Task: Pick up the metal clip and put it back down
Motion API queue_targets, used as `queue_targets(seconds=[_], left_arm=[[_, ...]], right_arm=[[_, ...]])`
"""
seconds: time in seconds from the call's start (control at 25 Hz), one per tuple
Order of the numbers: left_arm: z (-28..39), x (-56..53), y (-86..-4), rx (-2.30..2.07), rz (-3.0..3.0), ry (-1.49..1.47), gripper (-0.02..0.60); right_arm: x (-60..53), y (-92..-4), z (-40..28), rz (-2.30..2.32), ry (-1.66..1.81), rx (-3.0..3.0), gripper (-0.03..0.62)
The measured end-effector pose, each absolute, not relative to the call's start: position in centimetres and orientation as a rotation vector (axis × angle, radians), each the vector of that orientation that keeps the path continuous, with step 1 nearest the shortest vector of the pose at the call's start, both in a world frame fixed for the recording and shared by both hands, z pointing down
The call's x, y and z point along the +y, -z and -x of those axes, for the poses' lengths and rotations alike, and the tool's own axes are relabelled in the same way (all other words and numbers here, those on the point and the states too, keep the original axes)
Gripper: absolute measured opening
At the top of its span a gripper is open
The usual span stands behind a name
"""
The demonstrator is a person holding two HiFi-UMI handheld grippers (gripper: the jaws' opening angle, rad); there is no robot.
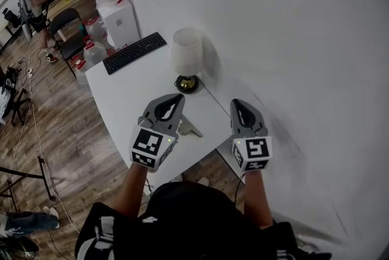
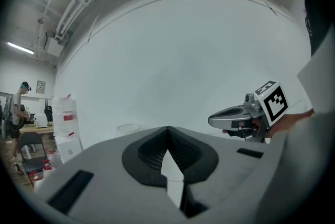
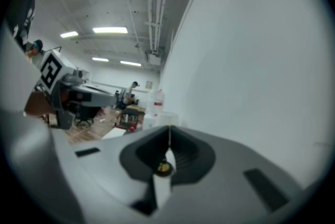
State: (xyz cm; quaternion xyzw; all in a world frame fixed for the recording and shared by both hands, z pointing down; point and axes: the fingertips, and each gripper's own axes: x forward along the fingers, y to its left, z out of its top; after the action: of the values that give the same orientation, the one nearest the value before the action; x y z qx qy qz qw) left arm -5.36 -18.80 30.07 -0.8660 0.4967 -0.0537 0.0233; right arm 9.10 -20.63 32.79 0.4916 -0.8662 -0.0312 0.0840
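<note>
The metal clip [image 1: 190, 130] is a small grey piece lying on the white table [image 1: 127, 101], just right of my left gripper's body. My left gripper [image 1: 180, 97] hovers above the table, jaws shut tip to tip with nothing between them; its own view shows the closed pads [image 2: 152, 152] and only white table behind. My right gripper [image 1: 236, 101] is held level with it on the right, also shut and empty. Each gripper shows in the other's view: the right gripper [image 2: 238, 117] and the left gripper [image 3: 73, 94]. The clip appears in neither gripper view.
A lamp with a white shade [image 1: 186, 51] and brass base [image 1: 187, 84] stands just beyond the grippers by the wall. A black keyboard [image 1: 134, 52] lies farther back. A white box and water jugs [image 1: 115, 16], a chair [image 1: 64, 31] and a person [image 1: 35, 0] are at far left.
</note>
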Motion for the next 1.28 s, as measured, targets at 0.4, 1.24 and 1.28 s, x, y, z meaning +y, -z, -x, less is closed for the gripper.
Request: queue_targets(seconds=[0.4,1.24,1.28], left_arm=[[5.9,-19.2,-30.7,1.593,2.649,0.181,0.025],[6.5,-19.5,-30.8,1.628,2.631,0.193,0.025],[6.6,-19.5,-30.9,1.632,2.627,0.200,0.025]], right_arm=[[-20.8,-33.2,-9.7,-1.494,0.087,-2.566,0.034],[-21.0,-33.2,-9.2,-1.482,0.085,-2.576,0.034],[-21.0,-33.1,-9.1,-1.481,0.085,-2.575,0.034]])
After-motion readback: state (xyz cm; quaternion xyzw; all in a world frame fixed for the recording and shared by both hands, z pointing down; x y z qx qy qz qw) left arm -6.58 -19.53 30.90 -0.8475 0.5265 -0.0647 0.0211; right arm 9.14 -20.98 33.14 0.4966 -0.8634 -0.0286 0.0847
